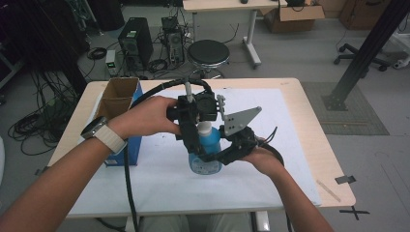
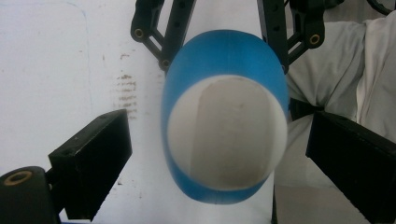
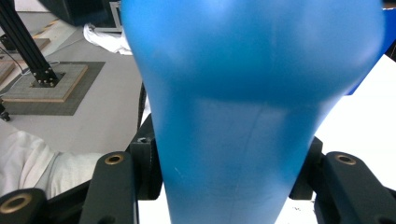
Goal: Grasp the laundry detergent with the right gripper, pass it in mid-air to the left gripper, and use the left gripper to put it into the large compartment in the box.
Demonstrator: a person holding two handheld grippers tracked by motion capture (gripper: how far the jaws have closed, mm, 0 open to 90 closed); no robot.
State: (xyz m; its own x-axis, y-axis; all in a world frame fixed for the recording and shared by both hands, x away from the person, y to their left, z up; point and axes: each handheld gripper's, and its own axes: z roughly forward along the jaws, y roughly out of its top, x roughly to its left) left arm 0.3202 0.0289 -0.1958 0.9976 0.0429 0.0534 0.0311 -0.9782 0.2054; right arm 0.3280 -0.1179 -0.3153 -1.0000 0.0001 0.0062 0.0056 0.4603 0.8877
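The blue bottle [image 1: 205, 147] sits at the middle of the white mat [image 1: 280, 159], near the front of the table [image 1: 309, 104]. It stands upright w/ a white cap on top. Whether its base rests on the mat or hangs just above, the pics can't tell.

The right gripper [image 1: 217, 157] comes in from the right side and pinches the bottle's body. In the right gripper view the blue bottle [image 3: 243, 112] is squeezed between the two black jaws, touching both.

The left gripper [image 1: 198, 128] hangs right over the cap, pointing down. In the left gripper view its jaws are spread wide, one on each side of the bottle [image 2: 224, 121], w/ gaps left on both sides. It holds nothing.

Judging from this, the step is prob. to grab the cap w/ the left gripper while the right one keeps the bottle steady. To do it well: line the open jaws up even w/ the cap, go down straight, then close slow. The right grip should stay firm so the bottle doesn't tip or spin. A hard squeeze could dent the soft body.

A cardboard box [image 1: 118, 96] w/ a blue side stands at the table's left edge, well apart from the bottle. A black stool [image 1: 208, 53] stands on the floor behind the table.
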